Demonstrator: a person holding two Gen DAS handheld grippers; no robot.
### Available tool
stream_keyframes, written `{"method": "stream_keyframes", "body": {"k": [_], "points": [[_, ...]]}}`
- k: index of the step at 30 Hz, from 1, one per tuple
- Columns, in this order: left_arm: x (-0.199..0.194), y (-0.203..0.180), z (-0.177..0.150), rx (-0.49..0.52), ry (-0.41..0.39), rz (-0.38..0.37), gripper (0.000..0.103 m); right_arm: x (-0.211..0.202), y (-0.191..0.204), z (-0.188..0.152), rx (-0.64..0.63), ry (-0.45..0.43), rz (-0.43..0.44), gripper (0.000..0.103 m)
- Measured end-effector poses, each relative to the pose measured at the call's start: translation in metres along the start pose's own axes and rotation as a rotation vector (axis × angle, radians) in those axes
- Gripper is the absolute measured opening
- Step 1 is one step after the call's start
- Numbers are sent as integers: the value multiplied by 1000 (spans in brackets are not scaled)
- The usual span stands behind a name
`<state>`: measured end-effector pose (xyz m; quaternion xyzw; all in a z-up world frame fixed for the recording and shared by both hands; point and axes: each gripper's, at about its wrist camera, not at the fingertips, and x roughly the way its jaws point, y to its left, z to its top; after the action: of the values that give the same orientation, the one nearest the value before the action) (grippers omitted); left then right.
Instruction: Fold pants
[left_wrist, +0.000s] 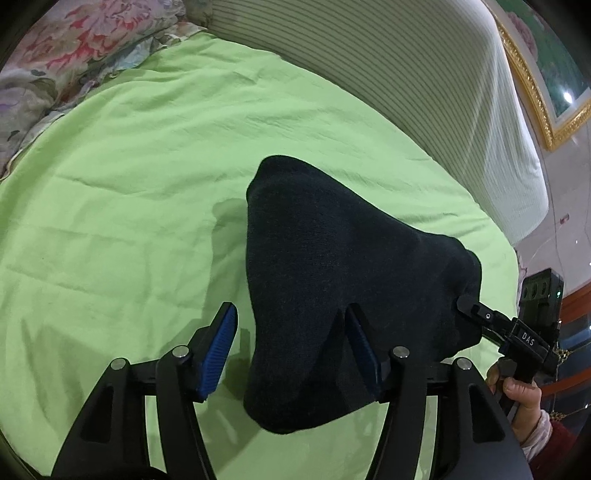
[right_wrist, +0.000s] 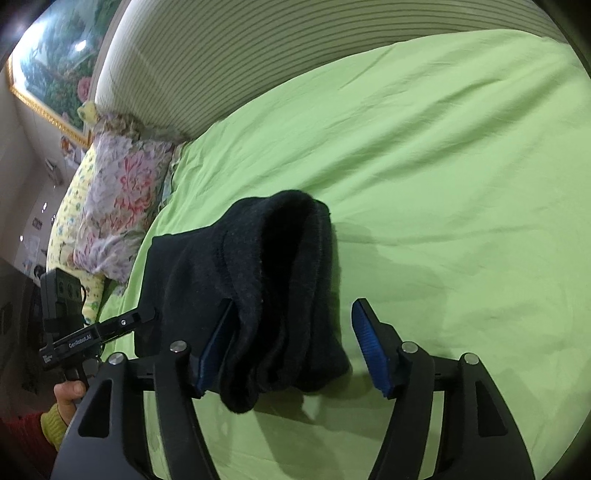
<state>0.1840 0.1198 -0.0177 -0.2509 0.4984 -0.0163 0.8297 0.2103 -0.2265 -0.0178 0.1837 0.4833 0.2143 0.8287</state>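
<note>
The dark navy pants (left_wrist: 332, 280) are bunched into a folded bundle, draped over the inner fingers of both grippers above the green bed sheet (left_wrist: 129, 184). My left gripper (left_wrist: 291, 354) has its jaws wide apart, with the cloth hanging over its right finger. My right gripper (right_wrist: 291, 350) is also wide open, with the pants (right_wrist: 273, 288) draped over its left finger. Each gripper shows in the other's view: the right gripper (left_wrist: 465, 302) touches the bundle's right edge, and the left gripper (right_wrist: 147, 317) touches its left edge.
A striped padded headboard (left_wrist: 424, 92) runs along the far side of the bed. Floral pillows (right_wrist: 118, 210) lie at the head end. A gold-framed picture (left_wrist: 546, 74) hangs on the wall. The person's hands (left_wrist: 517, 398) hold the gripper handles.
</note>
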Motion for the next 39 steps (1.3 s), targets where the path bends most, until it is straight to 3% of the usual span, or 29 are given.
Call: {"method": "stream_keyframes", "body": {"k": [7, 11, 19, 26, 34, 39], "points": [[-13, 1, -8, 8, -23, 39, 71, -21, 6, -8, -15, -76, -94, 72], [-22, -10, -15, 57, -52, 97, 80, -31, 21, -15, -73, -118, -113, 75], [-37, -28, -40, 75, -85, 154, 82, -43, 56, -41, -217, -189, -139, 81], [-44, -38, -63, 91, -133, 227, 84, -43, 73, -65, -282, -199, -168, 85], [-51, -52, -83, 172, -218, 291, 84, -45, 88, -91, -413, -258, -234, 88], [-54, -58, -90, 203, -243, 313, 84, -42, 94, -103, -461, -250, -234, 89]]}}
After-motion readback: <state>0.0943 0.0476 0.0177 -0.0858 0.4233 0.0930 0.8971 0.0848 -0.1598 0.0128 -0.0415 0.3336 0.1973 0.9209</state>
